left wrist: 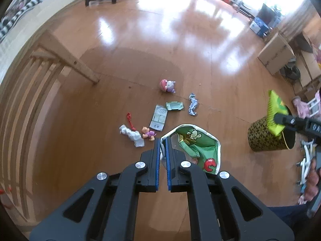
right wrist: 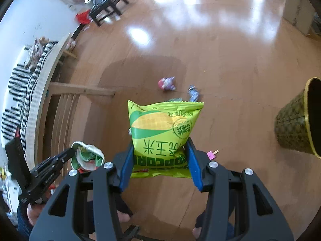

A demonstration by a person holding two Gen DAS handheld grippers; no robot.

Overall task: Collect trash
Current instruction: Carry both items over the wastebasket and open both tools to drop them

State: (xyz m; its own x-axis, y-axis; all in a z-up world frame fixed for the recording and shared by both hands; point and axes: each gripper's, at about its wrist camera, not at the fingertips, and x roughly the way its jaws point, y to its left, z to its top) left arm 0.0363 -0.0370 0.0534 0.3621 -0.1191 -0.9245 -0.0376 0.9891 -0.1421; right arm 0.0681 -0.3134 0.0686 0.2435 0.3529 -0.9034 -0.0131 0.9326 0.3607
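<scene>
My left gripper (left wrist: 163,140) is shut on the rim of a green-and-white paper cup (left wrist: 197,148), held above the wood floor; the same cup (right wrist: 88,156) shows at lower left in the right wrist view. My right gripper (right wrist: 160,150) is shut on a puffy yellow-green popcorn bag (right wrist: 163,134), its pads pressing both sides; in the left wrist view that bag (left wrist: 276,112) hangs over the bin. The patterned gold-rimmed waste bin (left wrist: 268,136) (right wrist: 297,120) stands to the right. On the floor lie a white crumpled tissue (left wrist: 132,135), a flattened carton (left wrist: 158,117), a green tray (left wrist: 174,106) and a blue-white wrapper (left wrist: 193,104).
Two small toys (left wrist: 168,86) (left wrist: 148,133) and a red ribbon (left wrist: 130,119) lie among the litter. A wooden bed frame (left wrist: 66,60) runs along the left. Cardboard boxes (left wrist: 275,54) stand at right. A pink stick (right wrist: 212,153) lies near the right gripper.
</scene>
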